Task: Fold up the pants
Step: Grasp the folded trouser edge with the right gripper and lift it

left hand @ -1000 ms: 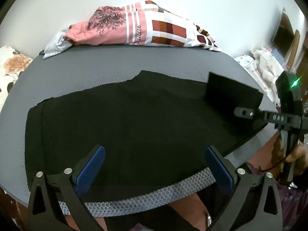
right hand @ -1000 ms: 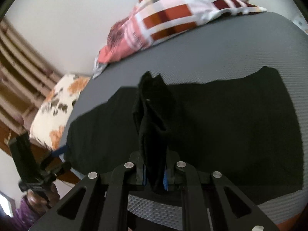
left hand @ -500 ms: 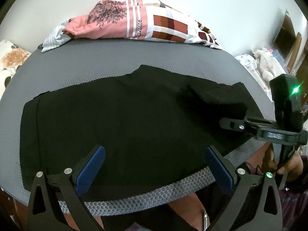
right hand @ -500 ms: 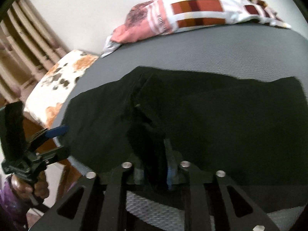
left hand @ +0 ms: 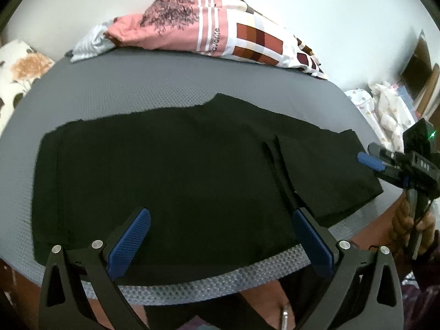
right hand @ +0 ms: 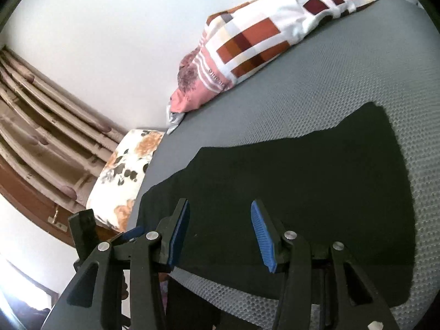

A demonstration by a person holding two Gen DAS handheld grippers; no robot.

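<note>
Now R claw (right hand: 221,233) agape, tilted over pants (right hand: 302,192)

Left wrist fisheye: sits just behind own two blue-padded black fingers, tilted steeply down over near edge of grey honeycomb-textured mat (left hand: 192,283), facing white wall. Flat black fabric pants (left hand: 170,170) fill view beyond jaws, close.

Right wrist fisheye: behind own fingers, angled shallower, rolled, looking across same black pants (right hand: 302,192) toward far left corner.

Shared: pants, grey mat (right hand: 316,96), pink-and-brown checked cloth bundle (left hand: 220,41) (right hand: 242,52), floral cushion (left hand: 19,68) (right hand: 123,170). Each view catches other gripper at its edge.
</note>
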